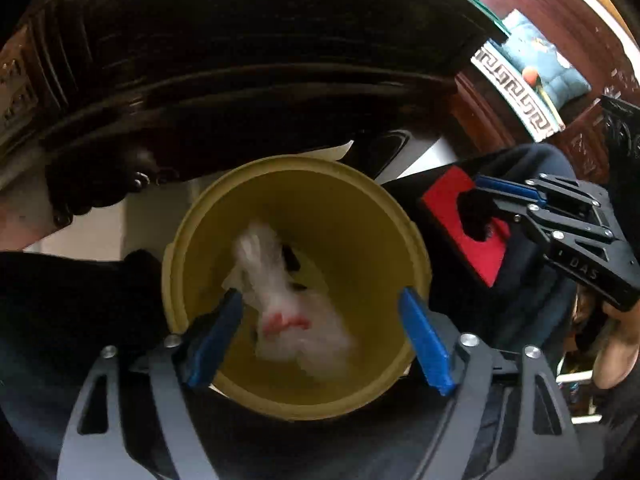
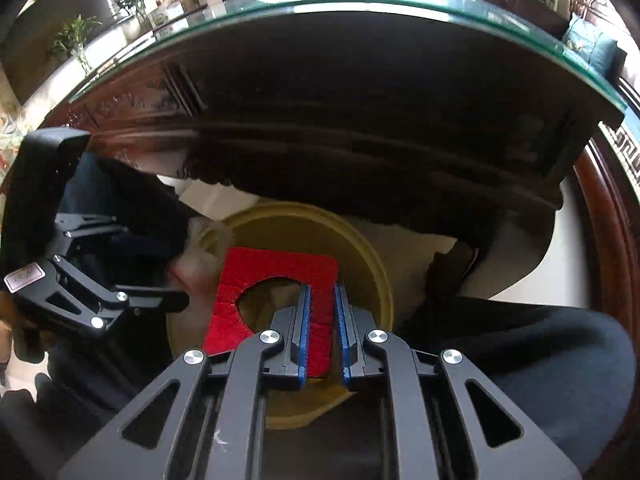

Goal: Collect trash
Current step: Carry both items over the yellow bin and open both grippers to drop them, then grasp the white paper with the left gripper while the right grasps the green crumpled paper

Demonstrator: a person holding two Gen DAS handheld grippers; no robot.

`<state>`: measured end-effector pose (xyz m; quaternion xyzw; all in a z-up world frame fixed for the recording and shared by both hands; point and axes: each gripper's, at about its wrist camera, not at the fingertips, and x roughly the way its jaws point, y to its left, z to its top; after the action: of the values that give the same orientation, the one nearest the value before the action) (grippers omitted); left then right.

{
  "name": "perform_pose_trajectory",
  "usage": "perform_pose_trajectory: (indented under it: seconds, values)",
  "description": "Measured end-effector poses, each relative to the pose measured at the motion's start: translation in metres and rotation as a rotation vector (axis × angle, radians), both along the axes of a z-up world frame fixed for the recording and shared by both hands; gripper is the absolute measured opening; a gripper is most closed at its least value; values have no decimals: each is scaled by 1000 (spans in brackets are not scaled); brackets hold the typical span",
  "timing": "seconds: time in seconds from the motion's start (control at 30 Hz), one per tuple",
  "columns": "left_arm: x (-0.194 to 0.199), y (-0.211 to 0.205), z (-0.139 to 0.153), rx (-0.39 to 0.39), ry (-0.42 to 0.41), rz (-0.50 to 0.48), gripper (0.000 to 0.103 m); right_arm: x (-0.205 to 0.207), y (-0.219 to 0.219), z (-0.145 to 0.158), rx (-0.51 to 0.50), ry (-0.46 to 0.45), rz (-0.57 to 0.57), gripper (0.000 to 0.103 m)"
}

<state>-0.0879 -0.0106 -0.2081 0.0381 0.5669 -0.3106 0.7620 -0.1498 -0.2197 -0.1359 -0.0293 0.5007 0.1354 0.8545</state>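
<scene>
Under a glass-topped table (image 2: 400, 4), the bin (image 1: 192, 240) holds blurred white trash (image 1: 296, 320). Left gripper (image 1: 320, 336) is spread above the bin. Right gripper (image 2: 321, 332) pinches a red card (image 2: 276, 272) over the bin (likely light, stiff; edge grip suits).

The bin (image 1: 296, 208) sits under the table edge (image 2: 360, 4), which arcs at twelve o'clock. A crumpled bag (image 1: 288, 304) lies in the bin. The holed card (image 1: 464, 224) hangs at three o'clock of its rim.
</scene>
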Motion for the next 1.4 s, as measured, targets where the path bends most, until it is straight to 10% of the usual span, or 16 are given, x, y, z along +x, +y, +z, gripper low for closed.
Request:
perform_pose_trajectory:
  seconds: [0.27, 0.33, 0.4, 0.87, 1.23, 1.4]
  values:
    - [14, 15, 25, 31, -99, 63, 86, -4, 11, -17, 9, 43, 45, 14]
    - [17, 21, 30, 21, -111, 84, 87, -4, 14, -18, 19, 48, 65, 47]
    - [20, 25, 34, 17, -117, 91, 88, -5, 18, -19, 13, 46, 76, 56]
    - [23, 25, 46, 6, -141, 107, 88, -4, 15, -7, 98, 12, 95, 59]
    - [66, 23, 165, -70, -444, 168, 94, 23, -1, 96, 141, -367, 68, 94]
    - [121, 20, 210, -93, -549, 271, 98, 64, -7, 143, 135, -477, 39, 95]
